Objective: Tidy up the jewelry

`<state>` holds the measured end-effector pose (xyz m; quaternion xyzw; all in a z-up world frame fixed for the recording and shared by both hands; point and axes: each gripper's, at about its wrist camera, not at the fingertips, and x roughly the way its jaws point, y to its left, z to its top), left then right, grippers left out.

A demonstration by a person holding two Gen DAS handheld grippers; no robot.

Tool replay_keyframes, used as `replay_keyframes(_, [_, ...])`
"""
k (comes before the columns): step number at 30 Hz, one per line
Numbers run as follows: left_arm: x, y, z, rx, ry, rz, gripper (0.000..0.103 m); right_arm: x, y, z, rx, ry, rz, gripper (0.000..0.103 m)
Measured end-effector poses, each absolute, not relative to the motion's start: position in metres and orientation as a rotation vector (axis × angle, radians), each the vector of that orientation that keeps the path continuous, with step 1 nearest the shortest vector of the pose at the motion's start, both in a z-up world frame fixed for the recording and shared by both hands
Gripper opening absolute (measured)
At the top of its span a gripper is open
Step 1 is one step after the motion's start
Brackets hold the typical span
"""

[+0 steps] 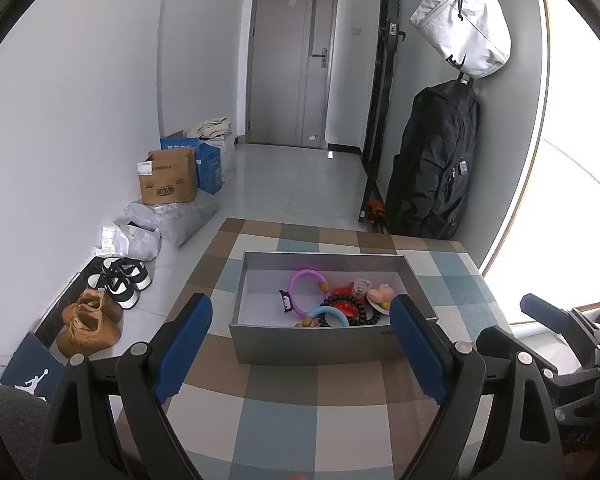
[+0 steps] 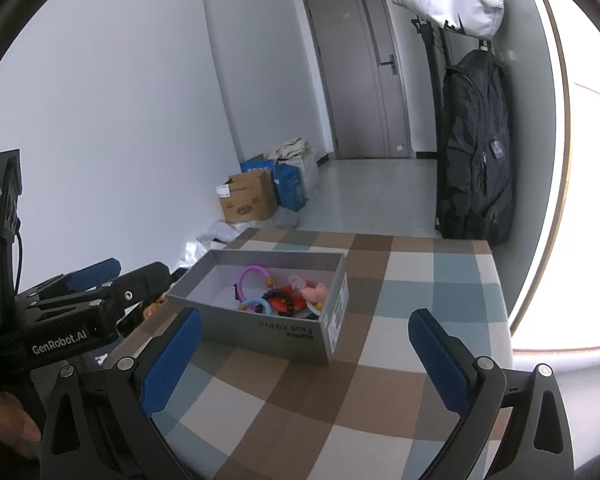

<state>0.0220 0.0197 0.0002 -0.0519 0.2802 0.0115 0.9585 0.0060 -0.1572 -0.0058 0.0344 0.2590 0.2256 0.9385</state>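
The left gripper [image 1: 300, 344] has its blue-padded fingers [image 1: 184, 344] spread wide with nothing between them but checked cloth; the right gripper [image 2: 304, 360] stands just as wide and just as empty, and its pads [image 2: 440, 364] touch nothing; both hang above the near part of the desk [image 1: 276, 412], tilted down toward the grey box [image 1: 312, 344].

The box sits straight ahead of the left fingers, its near wall facing them and its long side running across the view; from the right gripper it lies ahead and to the left, one corner turned toward the camera; so the left hand looks the nearer and squarer to it, I judge.

The jewellery is all inside the box, heaped toward its right half: a purple ring [image 1: 304, 280] at the back, a blue ring [image 1: 328, 314] at the front, a string of dark beads [image 1: 352, 308] over a red disc [image 1: 344, 300], a pink trinket [image 1: 382, 294] and a clear piece [image 1: 360, 286] beside them; the pieces overlap, so which lies on which is hard to tell.

What stands in the way is the box's near wall, which any reach must clear from above; a tangle among the pieces is the likely snag.

Beyond the desk: shoes [image 1: 112, 300] and a cardboard carton [image 1: 168, 178] along the left wall, a black backpack [image 1: 436, 164] hanging at the right, a grey door [image 1: 292, 64] behind.
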Motion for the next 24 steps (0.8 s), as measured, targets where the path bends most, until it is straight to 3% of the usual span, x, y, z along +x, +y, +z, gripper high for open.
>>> replay_keyframes(24, [0.0225,0.0211,0.0008,-0.127,0.585,0.005,0.088,0.0062,-0.1578,-0.0056,0.070,0.530,0.458,0.103])
